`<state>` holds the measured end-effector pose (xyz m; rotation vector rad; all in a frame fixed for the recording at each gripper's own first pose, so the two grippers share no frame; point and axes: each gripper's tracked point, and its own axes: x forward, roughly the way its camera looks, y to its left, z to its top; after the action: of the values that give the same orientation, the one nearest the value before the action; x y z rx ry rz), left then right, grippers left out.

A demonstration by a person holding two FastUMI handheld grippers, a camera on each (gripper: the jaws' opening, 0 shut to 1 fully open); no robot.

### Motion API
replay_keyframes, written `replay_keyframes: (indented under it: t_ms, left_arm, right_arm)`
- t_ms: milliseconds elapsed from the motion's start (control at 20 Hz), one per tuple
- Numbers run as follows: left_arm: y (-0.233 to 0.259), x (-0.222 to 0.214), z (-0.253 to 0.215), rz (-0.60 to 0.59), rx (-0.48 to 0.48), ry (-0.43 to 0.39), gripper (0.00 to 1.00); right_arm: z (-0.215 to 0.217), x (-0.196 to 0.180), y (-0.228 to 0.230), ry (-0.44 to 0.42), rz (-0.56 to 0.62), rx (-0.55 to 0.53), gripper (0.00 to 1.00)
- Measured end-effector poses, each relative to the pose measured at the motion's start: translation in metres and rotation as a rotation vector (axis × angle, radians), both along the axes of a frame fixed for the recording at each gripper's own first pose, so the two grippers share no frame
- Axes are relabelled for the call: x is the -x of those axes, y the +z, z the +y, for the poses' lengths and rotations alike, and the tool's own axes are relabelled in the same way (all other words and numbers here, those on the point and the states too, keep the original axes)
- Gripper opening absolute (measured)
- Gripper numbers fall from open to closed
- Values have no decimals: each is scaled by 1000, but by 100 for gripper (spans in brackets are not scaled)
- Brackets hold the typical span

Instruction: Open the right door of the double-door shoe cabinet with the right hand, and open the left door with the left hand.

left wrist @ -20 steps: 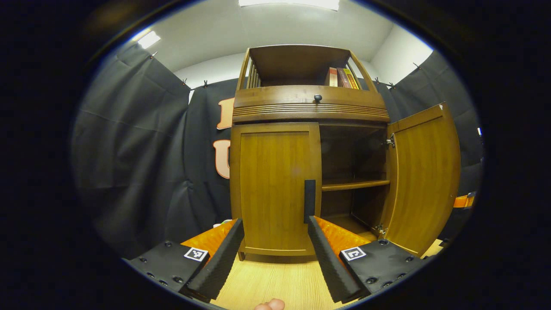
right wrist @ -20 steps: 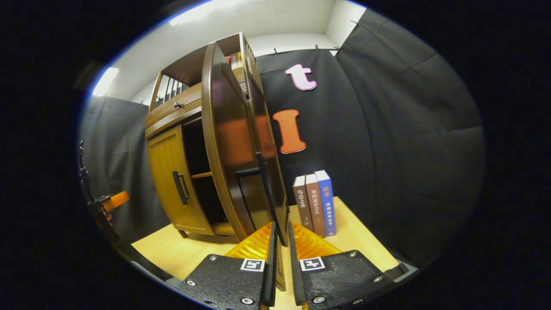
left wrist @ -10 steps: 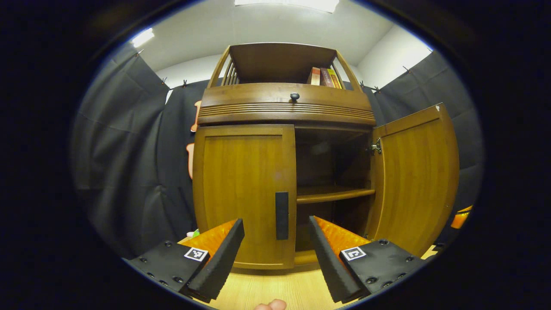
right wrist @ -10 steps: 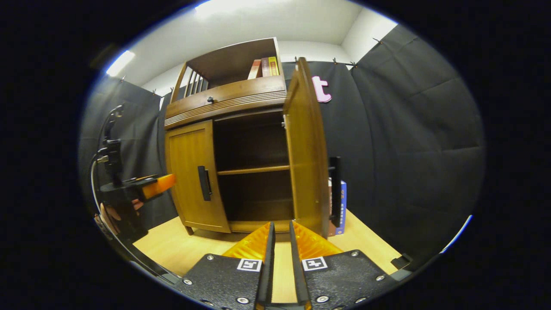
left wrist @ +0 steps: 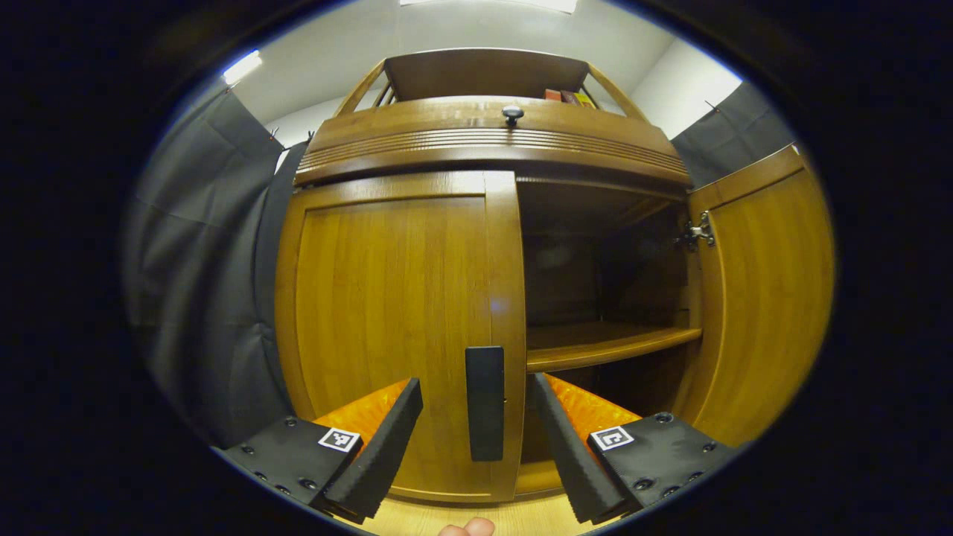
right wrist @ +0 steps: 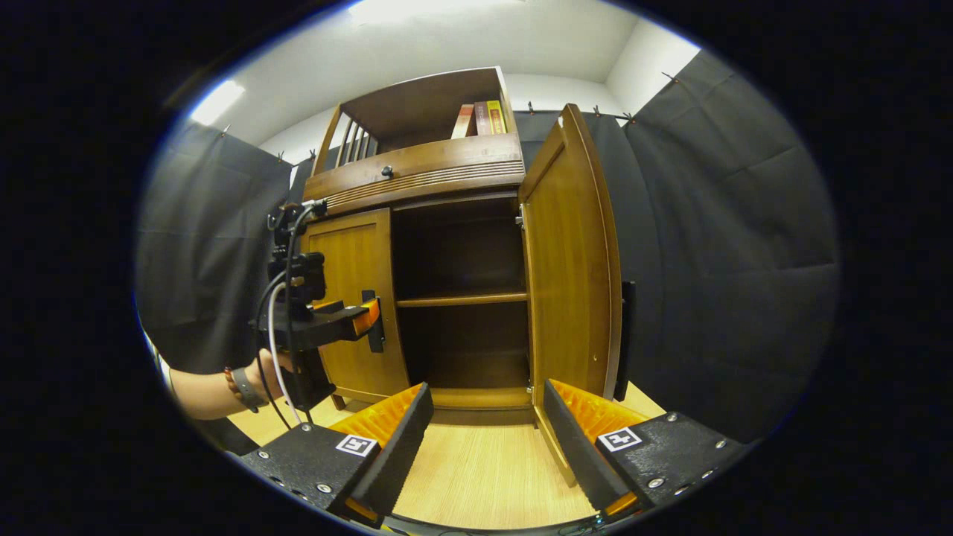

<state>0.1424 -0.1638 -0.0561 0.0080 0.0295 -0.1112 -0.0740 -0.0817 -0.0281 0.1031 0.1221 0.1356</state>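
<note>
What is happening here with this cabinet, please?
A person is opening a double-door shoe cabinet with a gripper in each hand. The right door already stands open, and the right gripper is open and off it. The left door is shut; the open left gripper straddles its handle, not yet closed on it.

Shoe cabinet [right wrist: 447,246]: warm brown wood, vertical grain. Left door handle [left wrist: 485,403]: black. Surface [right wrist: 476,476]: pale wood grain.
</note>
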Motion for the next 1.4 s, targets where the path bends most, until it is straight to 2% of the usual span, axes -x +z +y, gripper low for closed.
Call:
replay_keyframes:
  t_ms: [300,450,550,600,650,750,800,950,1200,1250,1400]
  left_arm:
    - [-34,-33,-10,76,8,-10,95]
    - [-42,-43,-20,85,-3,-31,95]
    - [-42,-41,-14,73,-9,-9,96]
    - [-44,-42,-15,76,-4,-9,92]
    - [-43,-43,-15,68,-7,-4,99]
    - [-44,-42,-22,73,-18,5,92]
    - [-45,-43,-22,71,-23,17,84]
    - [-46,-41,-20,72,-34,40,82]
    - [-45,-41,-26,88,-3,-18,72]
    - [-44,-41,-27,90,17,-34,67]
    - [-48,-38,-15,111,36,-39,52]
  right_arm:
    - [2,-18,14,-5,-35,-62,92]
    - [-4,-26,20,-25,-51,-39,92]
    - [-7,-32,21,-40,-52,-32,92]
    - [-7,-33,22,-45,-51,-31,92]
    - [-8,-34,22,-51,-50,-27,92]
    - [-11,-36,22,-63,-43,-17,92]
    - [-13,-38,21,-74,-38,-5,92]
    - [-18,-36,23,-100,-23,22,92]
    - [-11,-37,23,-98,-5,45,92]
    - [-6,-36,23,-92,-5,38,100]
    - [5,-31,18,-79,-1,31,100]
